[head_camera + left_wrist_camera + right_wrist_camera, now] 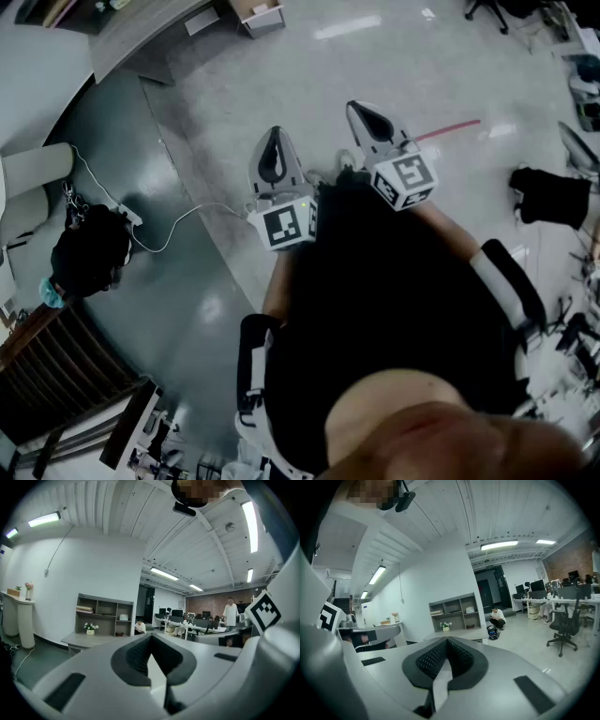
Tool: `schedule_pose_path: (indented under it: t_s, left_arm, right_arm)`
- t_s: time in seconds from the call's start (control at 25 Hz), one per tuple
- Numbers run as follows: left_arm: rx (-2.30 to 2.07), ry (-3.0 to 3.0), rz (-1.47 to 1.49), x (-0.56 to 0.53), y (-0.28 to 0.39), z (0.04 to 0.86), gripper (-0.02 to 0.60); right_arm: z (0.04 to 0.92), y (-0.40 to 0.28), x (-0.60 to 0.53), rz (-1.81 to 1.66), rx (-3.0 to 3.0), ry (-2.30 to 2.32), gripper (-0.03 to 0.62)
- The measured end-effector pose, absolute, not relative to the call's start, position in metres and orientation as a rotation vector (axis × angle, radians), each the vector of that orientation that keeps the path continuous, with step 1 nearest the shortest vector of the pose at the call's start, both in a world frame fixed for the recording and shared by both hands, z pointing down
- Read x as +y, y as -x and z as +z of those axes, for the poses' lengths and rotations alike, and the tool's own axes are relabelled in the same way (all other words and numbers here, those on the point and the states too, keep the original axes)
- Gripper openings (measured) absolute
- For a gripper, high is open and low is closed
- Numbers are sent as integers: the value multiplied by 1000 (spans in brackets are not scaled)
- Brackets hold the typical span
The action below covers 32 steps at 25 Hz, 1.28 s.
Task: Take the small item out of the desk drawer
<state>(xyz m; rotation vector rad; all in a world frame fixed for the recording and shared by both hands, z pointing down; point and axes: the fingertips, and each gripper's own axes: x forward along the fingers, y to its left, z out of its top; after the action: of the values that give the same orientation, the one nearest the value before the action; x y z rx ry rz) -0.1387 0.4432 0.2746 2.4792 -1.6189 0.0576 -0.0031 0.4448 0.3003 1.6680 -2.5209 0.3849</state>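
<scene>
A grey desk (459, 632) with a shelf unit (454, 612) behind it stands well ahead of both grippers, mid-frame in the right gripper view and lower left in the left gripper view; its drawer and the small item are too far off to make out. The left gripper (151, 641) and right gripper (447, 641) each have their jaws closed together on nothing. Only the head view shows them side by side over the pale floor (309, 75)

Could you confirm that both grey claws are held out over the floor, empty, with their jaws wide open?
Not quite: the jaws are shut, not wide open, as each gripper view shows for the left grey claw and right grey claw; both are empty, held out over the floor.
</scene>
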Motion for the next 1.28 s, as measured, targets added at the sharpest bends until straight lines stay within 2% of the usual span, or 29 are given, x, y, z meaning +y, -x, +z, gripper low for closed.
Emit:
schedule_pose_path:
  t_s: [0.6,0.8,0.88,1.04,1.28]
  left_arm:
    - [-1575,-2491,35,444,139,275,-5]
    - [-1542,-2512,35,447,108,280,-5]
    - [-1539,-2511,28,449,120,283,-5]
    - [-1553,-2492,27,435,152,288,-5]
    - [-1597,-2468,32,388,141,297,-5]
  right_arm:
    - [299,15,453,386,-2520,-1660,-5]
    - [303,-10,460,383,-2519,-1670,-5]
    - [306,5,460,385,-2516,-1677,-3]
    - [308,38,442,373,-2528,-1665,-5]
    - [318,26,386,361,-2562,-1625,-5]
